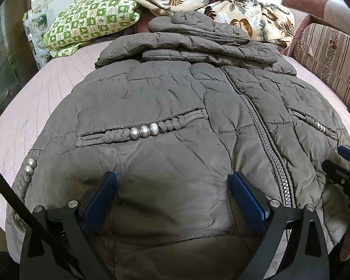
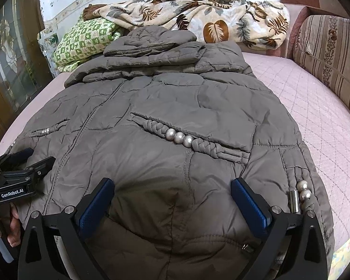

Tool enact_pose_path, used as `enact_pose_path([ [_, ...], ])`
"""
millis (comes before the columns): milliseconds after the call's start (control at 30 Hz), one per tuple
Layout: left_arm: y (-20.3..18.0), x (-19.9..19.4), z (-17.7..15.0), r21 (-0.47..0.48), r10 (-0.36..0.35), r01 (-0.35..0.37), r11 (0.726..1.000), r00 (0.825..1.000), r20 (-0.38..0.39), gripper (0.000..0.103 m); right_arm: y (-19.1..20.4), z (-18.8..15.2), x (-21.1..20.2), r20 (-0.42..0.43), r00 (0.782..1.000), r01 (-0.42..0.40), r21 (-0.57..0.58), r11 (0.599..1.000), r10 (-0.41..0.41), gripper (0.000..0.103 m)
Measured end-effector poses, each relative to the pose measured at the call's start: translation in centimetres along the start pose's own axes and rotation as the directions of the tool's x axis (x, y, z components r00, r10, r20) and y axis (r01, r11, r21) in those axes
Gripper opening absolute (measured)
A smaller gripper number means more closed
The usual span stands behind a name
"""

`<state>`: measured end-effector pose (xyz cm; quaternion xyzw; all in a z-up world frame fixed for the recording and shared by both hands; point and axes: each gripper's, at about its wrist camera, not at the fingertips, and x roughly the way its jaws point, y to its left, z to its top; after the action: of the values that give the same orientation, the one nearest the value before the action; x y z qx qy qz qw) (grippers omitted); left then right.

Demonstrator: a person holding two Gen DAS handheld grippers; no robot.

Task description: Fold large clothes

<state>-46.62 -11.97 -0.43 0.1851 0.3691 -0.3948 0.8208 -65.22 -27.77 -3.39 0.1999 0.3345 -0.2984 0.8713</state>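
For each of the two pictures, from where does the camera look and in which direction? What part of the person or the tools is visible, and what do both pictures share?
Left wrist view: sits on the left tool, looks down and forward over the grey quilted jacket; its own open blue fingers show, and the right tool at the right edge.
Right wrist view: sits on the right tool, looks the same way; its open fingers, the left tool and a hand show.
Shared: the jacket, green checked pillow, leaf-print blanket.
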Motion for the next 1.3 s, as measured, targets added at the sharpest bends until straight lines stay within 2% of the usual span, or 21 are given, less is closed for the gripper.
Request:
enact_pose_path([
  [533, -0.1, -1.3, -0.6, 0.023, 0.013, -0.014, 1.000, 0.999, 0.051, 0.099, 0.6, -0.1, 0.0, -0.026, 1.000, 0.001, -0.052, 0.999, -0.003, 0.102],
  [667, 0.2, -2.8, -0.8, 0.049, 0.023, -0.027, 0.998, 0.997, 0.076, 0.099, -0.1, 0.1, -1.1, -0.025, 0.998, -0.061, -0.032, 0.998, 0.060, 0.102],
  [733, 0.9, -3.6, -0.9, 0.047, 0.063, -0.068, 0.997, 0.994, 0.094, 0.099, -1.3, 0.2, -2.3, 0.002, 0.993, -0.122, 0.019, 0.992, 0.122, 0.102],
  [833, 3.3, -5.0, -0.9, -0.011, 0.069, -0.068, 0.998, 0.992, 0.102, 0.099, -3.1, 0.4, -4.0, 0.052, 0.987, -0.153, 0.076, 0.985, 0.149, 0.102],
  [900, 6.0, -6.0, -0.8, -0.084, 0.076, -0.068, 0.994, 0.992, 0.103, 0.099, -5.0, 0.5, -5.5, 0.098, 0.983, -0.168, 0.133, 0.977, 0.155, 0.102],
  [1000, 9.5, -6.7, -1.0, -0.173, 0.110, -0.093, 0.981, 0.990, 0.092, 0.099, -8.3, 0.3, -7.0, 0.139, 0.982, -0.160, 0.236, 0.959, 0.130, 0.102],
  [1067, 11.7, -6.9, -1.0, -0.243, 0.128, -0.107, 0.964, 0.989, 0.073, 0.099, -10.6, -0.2, -7.5, 0.150, 0.983, -0.154, 0.321, 0.935, 0.110, 0.102],
  [1200, 15.6, -6.6, -1.7, -0.390, 0.079, -0.062, 0.919, 0.996, 0.029, 0.099, -14.2, -1.7, -8.2, 0.144, 0.988, -0.115, 0.453, 0.884, 0.055, 0.102],
  [1300, 16.6, -5.9, -2.2, -0.423, 0.061, -0.056, 0.905, 0.998, -0.002, 0.099, -16.0, -3.0, -8.1, 0.145, 0.985, -0.154, 0.535, 0.831, 0.090, 0.096],
])
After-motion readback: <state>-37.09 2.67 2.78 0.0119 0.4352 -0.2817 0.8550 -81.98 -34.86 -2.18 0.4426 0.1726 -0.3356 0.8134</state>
